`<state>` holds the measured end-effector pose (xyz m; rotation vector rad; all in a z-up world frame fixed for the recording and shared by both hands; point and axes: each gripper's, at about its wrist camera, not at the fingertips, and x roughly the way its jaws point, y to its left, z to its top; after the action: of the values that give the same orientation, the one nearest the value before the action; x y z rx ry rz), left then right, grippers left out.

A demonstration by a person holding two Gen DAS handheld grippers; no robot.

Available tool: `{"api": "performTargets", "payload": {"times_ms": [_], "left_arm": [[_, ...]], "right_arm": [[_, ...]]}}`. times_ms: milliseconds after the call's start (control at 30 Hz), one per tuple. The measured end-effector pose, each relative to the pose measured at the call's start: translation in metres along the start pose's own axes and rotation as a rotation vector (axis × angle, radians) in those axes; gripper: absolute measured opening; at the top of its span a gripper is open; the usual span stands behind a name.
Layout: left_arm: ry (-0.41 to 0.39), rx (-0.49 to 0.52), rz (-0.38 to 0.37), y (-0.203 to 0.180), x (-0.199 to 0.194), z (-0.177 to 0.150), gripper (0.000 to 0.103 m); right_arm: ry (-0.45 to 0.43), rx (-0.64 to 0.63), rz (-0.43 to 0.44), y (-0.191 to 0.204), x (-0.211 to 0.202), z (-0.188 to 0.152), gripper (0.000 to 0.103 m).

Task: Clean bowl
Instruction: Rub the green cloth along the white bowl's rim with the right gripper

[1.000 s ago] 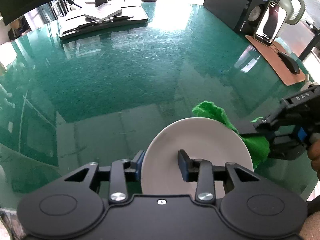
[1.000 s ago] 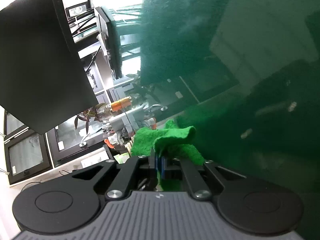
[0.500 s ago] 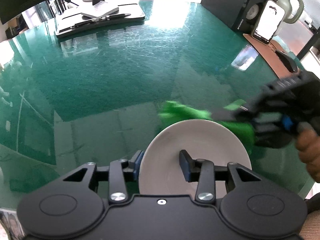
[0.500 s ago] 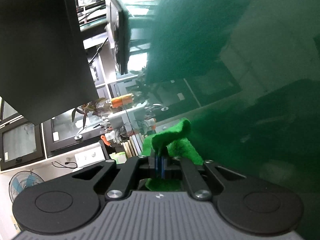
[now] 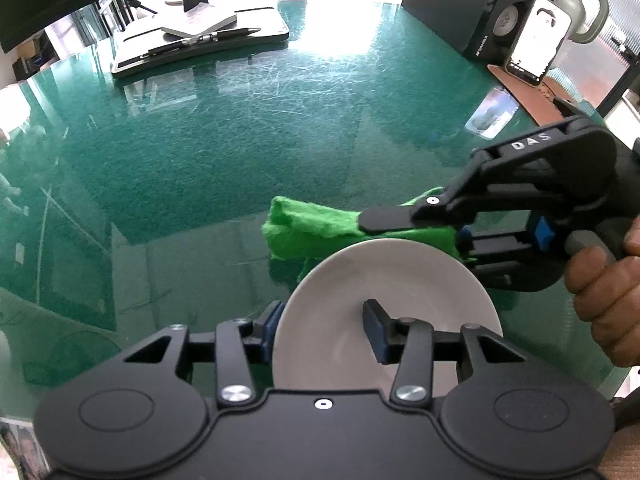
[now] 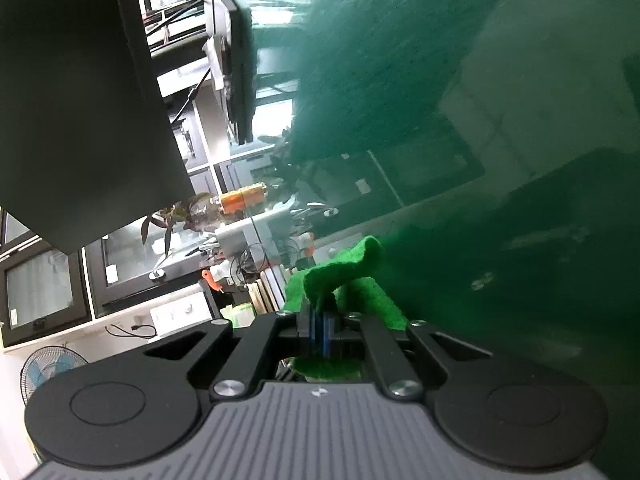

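Left hand-held gripper [image 5: 322, 330] straddles the bowl [image 5: 386, 312] rim, jaws opening — steady it while the right hand-held gripper [image 5: 384, 219], clamped on the cloth [image 5: 308, 228], wipes inward.

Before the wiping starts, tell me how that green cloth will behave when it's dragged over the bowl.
The green cloth, pinched in the right gripper, is probably floppy: its free end droops in folds past the jaws. It looks light and fuzzy, so it should drag rather than slide. It may bunch up against the bowl rim.
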<state>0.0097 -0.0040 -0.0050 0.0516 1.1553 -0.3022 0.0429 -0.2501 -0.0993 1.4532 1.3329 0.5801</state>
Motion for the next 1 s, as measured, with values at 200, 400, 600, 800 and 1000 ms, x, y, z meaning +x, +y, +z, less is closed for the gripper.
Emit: {"api": "performTargets", "payload": {"times_ms": [200, 400, 600, 800, 1000], "left_arm": [[0.001, 0.000, -0.008, 0.000, 0.000, 0.000, 0.046], [0.002, 0.003, -0.001, -0.002, 0.000, 0.000, 0.047], [0.006, 0.001, 0.007, -0.004, 0.000, 0.000, 0.049], [0.011, 0.008, -0.001, -0.005, 0.000, -0.001, 0.051], [0.013, 0.002, -0.009, -0.004, 0.001, -0.001, 0.051]], "right_arm": [[-0.015, 0.041, 0.006, -0.017, -0.043, -0.013, 0.006], [-0.030, 0.066, 0.019, -0.021, -0.041, -0.013, 0.006], [0.003, 0.008, -0.001, -0.004, 0.006, 0.001, 0.006], [-0.003, -0.011, -0.007, -0.009, -0.026, -0.006, 0.006], [0.010, 0.040, 0.003, -0.025, -0.050, -0.017, 0.006]]}}
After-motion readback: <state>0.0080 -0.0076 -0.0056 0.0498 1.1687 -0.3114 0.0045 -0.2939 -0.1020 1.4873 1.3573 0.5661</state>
